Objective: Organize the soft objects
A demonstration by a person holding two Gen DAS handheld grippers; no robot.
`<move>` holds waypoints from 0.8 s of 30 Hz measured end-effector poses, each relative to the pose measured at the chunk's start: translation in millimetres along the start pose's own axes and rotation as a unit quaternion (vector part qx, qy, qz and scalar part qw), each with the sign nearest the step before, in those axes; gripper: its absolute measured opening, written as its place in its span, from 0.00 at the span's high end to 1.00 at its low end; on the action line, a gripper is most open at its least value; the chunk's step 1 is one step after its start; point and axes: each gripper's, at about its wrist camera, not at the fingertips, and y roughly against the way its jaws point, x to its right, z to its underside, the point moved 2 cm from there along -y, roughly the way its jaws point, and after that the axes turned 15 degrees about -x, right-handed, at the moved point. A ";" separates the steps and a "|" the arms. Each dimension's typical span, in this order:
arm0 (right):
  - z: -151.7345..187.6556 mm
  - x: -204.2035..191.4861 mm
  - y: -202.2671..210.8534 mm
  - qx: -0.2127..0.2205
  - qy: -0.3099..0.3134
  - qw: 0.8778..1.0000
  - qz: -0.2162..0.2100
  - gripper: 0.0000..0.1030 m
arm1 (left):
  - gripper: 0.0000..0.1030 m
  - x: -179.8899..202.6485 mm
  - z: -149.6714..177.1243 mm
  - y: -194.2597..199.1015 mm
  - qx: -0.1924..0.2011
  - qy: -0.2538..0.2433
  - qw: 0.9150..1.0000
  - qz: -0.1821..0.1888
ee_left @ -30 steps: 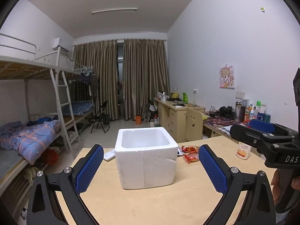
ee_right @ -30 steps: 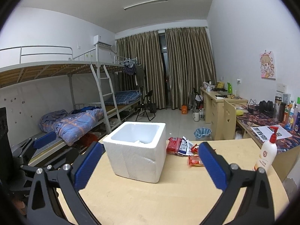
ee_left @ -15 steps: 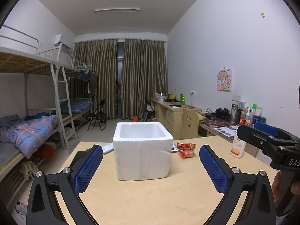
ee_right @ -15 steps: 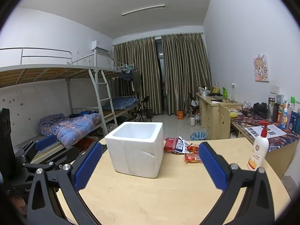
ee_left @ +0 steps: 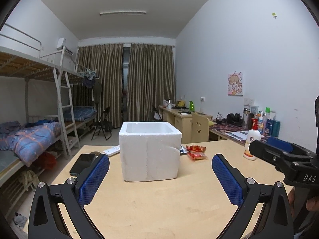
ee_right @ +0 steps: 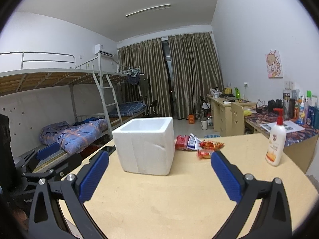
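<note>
my left tool (ee_left: pixel 160 176) spread wide and holding nothing above the table (ee_left: pixel 159 209), my right tool (ee_right: pixel 159 172) likewise spread and bare, white foam box (ee_left: pixel 150 150) upright mid-table ahead of me, red snack packets (ee_right: pixel 207 148) lying just right of it, lotion bottle (ee_right: pixel 276 141) near the right edge

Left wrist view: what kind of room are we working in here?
Most likely a shared dormitory room: metal bunk beds with a ladder line one wall, study desks line the other, and the foam box sits on a wooden table.
</note>
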 end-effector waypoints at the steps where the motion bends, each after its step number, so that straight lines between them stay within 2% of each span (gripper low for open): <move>1: 4.9 0.4 -1.0 -0.001 0.000 1.000 0.000 0.00 | 0.00 -0.1 4.4 0.3 0.005 -0.001 1.000 -0.003; 4: 16.5 1.6 -1.9 -0.002 -0.003 1.000 0.004 0.00 | 0.00 -1.2 16.6 0.7 0.013 -0.002 1.000 -0.004; 11: 43.3 -3.3 -13.0 -0.024 0.002 1.000 -0.014 0.00 | 0.00 2.3 41.0 -6.5 -0.014 -0.004 1.000 -0.001; 20: 46.7 -7.3 4.0 -0.014 0.004 1.000 -0.018 0.00 | 0.00 1.5 45.2 3.5 -0.009 -0.003 1.000 -0.001; 24: 50.0 -9.9 -0.8 -0.023 0.006 1.000 -0.014 0.00 | 0.00 3.7 48.5 2.2 -0.014 -0.005 1.000 0.004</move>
